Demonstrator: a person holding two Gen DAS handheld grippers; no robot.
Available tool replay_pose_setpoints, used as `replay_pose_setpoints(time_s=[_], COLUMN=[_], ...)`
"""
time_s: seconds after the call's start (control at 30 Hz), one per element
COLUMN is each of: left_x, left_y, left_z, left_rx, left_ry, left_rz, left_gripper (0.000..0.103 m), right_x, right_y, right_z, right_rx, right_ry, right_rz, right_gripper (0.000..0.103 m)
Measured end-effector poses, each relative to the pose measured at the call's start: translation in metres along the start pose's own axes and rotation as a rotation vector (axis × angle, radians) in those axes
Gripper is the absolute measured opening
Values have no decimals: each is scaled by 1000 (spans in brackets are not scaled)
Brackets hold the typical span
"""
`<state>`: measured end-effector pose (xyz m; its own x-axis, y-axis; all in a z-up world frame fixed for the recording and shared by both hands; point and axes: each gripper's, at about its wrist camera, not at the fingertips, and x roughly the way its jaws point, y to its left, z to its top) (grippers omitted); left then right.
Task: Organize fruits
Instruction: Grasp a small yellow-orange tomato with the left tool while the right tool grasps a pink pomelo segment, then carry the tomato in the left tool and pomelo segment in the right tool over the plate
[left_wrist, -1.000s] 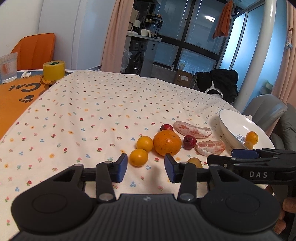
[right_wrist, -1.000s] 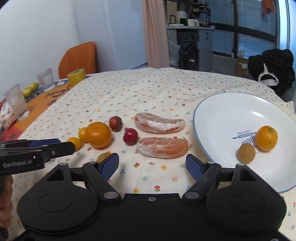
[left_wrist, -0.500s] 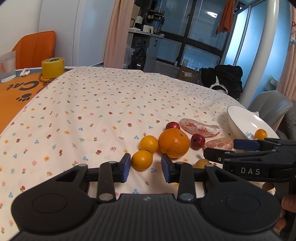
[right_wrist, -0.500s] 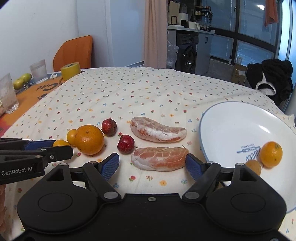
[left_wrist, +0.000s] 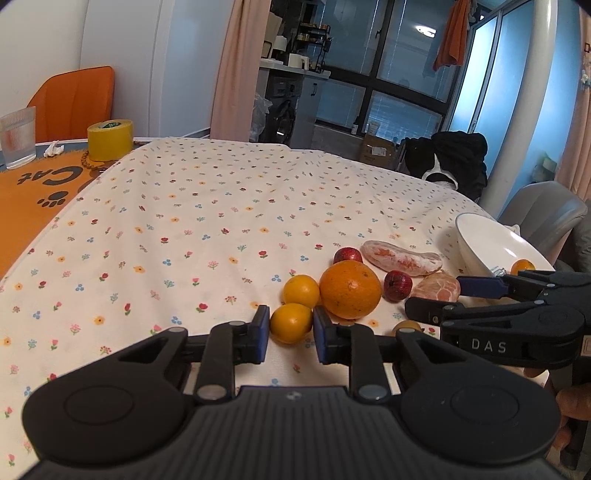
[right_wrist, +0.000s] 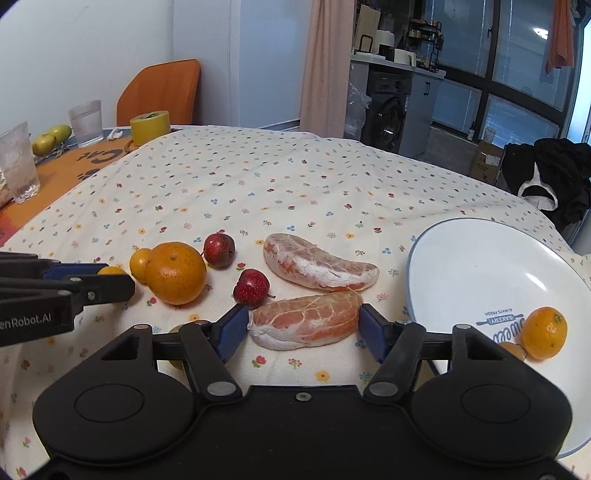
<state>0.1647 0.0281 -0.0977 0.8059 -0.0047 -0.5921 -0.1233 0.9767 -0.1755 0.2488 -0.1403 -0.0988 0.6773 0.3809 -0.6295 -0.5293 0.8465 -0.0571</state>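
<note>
My left gripper (left_wrist: 291, 334) has its blue pads against both sides of a small orange (left_wrist: 291, 322) that rests on the flowered cloth. Just beyond lie another small orange (left_wrist: 300, 291), a large orange (left_wrist: 349, 289) and two red fruits (left_wrist: 398, 285). My right gripper (right_wrist: 303, 328) has its pads touching both ends of a peeled pomelo segment (right_wrist: 306, 319), also lying on the cloth. A second peeled segment (right_wrist: 317, 266) lies behind it. The white plate (right_wrist: 480, 266) at the right holds a mandarin (right_wrist: 545, 332) and a small brownish fruit (right_wrist: 511, 349).
An orange mat (left_wrist: 29, 192) at the far left carries a yellow tape roll (left_wrist: 110, 139), glasses (right_wrist: 85, 123) and green apples (right_wrist: 51, 138). A grey chair (left_wrist: 539, 206) stands past the plate. A brownish fruit (left_wrist: 406, 326) lies between the two grippers.
Both grippers moved forward and down to the fruit. The left one narrowed around the small orange; the right one narrowed around the near pomelo segment.
</note>
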Motion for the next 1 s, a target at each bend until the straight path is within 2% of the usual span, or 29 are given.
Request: replay_pose_setpoints(time_s=[0.2, 0.33, 0.73, 1.0], left_x=[-6, -11, -23, -23], left_y=[-4, -6, -13, -13], left_z=[-1, -2, -4, -7], left_rx=[0, 0, 10, 15], left_ry=[-7, -11, -18, -11], left_rz=[-3, -4, -14, -21], left_gripper=[23, 23, 23, 23], right_x=[-8, -16, -37, -30], right_y=[-1, 1, -5, -2], right_z=[-4, -8, -24, -29], right_rx=[-12, -33, -21, -16], right_ry=[1, 9, 9, 23], right_rz=[73, 88, 113, 97], right_gripper=[61, 61, 61, 68])
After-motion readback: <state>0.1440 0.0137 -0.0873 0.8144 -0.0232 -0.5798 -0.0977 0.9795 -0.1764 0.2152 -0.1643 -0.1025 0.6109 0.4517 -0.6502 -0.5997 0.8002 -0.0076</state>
